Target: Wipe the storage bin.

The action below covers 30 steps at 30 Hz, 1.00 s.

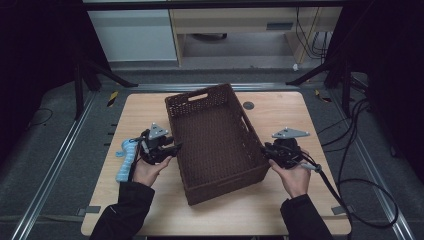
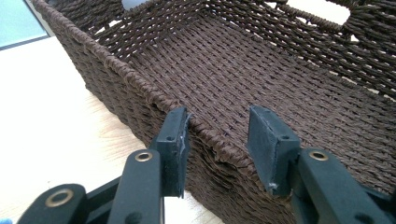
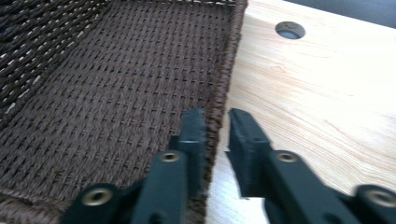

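**Both tools at the basket's long walls**

High view: brown woven basket (image 1: 215, 142) sits empty, skewed, mid-table (image 1: 280, 210); left tool (image 1: 172, 150) at its left long wall, right tool (image 1: 265, 151) at its right long wall; pale blue object (image 1: 125, 160) lies just beside the left hand, near the table's left edge; round cable hole (image 1: 248, 105) sits beyond the basket's far right corner.

Left gripper view: left tool (image 2: 219, 140) straddles the rim (image 2: 140, 84), one jaw outside, one inside; outer pad touches the weave, inner pad stands off it; not clamped.

Right gripper view: right tool (image 3: 217, 126) pinches the rim (image 3: 229, 56), jaws on either side, clenched on the wall; bare table beside it out to the hole (image 3: 290, 30).

Room: free table strip on each long side and along the near edge.
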### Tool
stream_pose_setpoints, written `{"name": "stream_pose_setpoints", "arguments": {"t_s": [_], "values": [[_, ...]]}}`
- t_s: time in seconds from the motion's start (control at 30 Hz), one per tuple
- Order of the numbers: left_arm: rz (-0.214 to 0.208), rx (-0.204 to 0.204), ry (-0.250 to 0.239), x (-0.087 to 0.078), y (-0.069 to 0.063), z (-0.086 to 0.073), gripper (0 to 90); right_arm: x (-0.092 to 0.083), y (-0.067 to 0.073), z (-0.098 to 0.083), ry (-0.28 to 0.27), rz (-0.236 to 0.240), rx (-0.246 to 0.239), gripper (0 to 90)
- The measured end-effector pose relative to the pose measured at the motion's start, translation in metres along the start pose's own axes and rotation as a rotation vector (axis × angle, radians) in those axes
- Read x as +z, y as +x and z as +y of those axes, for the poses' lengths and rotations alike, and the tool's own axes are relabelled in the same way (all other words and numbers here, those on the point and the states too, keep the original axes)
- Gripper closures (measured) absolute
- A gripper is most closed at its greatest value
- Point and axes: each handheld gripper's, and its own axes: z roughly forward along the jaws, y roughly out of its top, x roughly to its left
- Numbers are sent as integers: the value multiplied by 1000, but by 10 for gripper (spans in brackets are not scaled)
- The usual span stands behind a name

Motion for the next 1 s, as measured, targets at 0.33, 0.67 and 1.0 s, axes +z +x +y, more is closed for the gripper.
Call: {"name": "stream_pose_setpoints", "arguments": {"t_s": [0.33, 0.67, 1.0], "values": [[12, -37, -4, 12, 16, 8, 451, 14, -9, 7, -24, -74, -7, 825], [21, -8, -5, 10, 12, 8, 473, 0, -9, 2, -28, -64, -9, 725], [42, -47, -46, -7, 33, 10, 404, 11, -15, 3, -15, -96, -7, 825]]}}
